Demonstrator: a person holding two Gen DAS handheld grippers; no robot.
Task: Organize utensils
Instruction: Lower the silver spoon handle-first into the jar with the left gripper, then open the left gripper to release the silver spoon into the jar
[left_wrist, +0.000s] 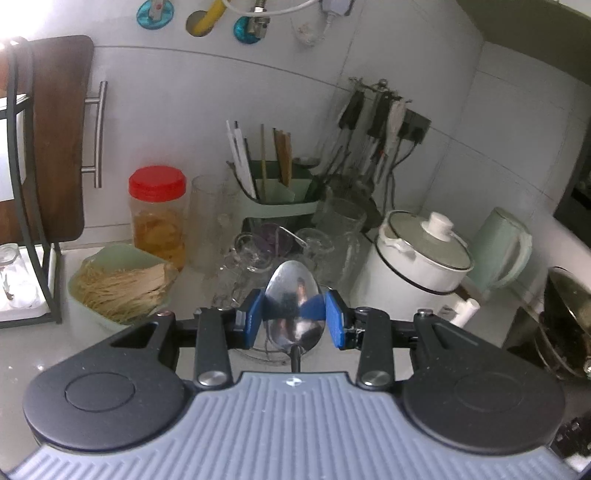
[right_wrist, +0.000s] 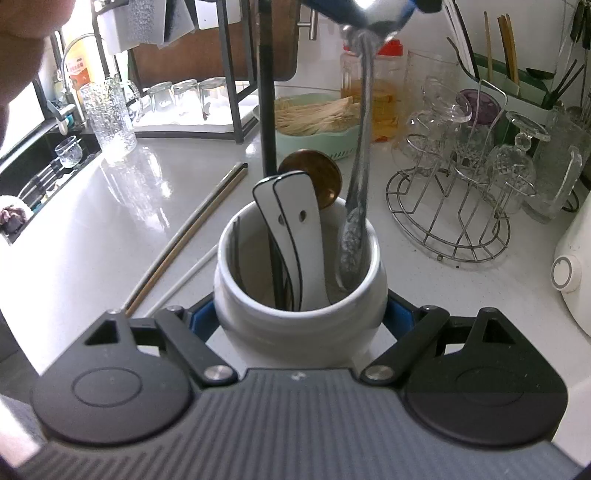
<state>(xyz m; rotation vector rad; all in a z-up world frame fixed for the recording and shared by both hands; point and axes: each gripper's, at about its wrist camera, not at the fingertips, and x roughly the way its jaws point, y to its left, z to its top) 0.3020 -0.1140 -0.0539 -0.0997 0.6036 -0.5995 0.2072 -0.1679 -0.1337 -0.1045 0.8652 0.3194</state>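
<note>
In the left wrist view, the left gripper (left_wrist: 294, 317) sits at the centre of the frame with its blue pads (left_wrist: 252, 318) pressed against the two edges of a metal spoon (left_wrist: 294, 295); the jaws are narrowed to the width of the spoon's bowl and pinch it, the bowl facing the camera and the handle hanging down out of sight. Behind it, in the middle of that frame, stand upturned glasses (left_wrist: 258, 254), a red-lidded jar (left_wrist: 159, 214) to the left, a green basket of noodles (left_wrist: 122, 284) at lower left, and a white pot with a lid (left_wrist: 417, 258) at right. In the right wrist view, the right gripper (right_wrist: 301, 321) at lower centre is spread wide around a white ceramic jar (right_wrist: 301, 302), its blue pads (right_wrist: 201, 319) against the jar's sides, so it clasps the jar. The spoon comes down from the top centre of this frame, its handle tip inside the jar at the right of the opening, near the rim. Also in the jar are two white black-edged handles (right_wrist: 291, 218) and a round brown-headed utensil (right_wrist: 314, 173). On the counter (right_wrist: 92, 240) at left lie chopsticks (right_wrist: 192, 229), well apart from the wire glass rack (right_wrist: 448, 218) at right.
</note>
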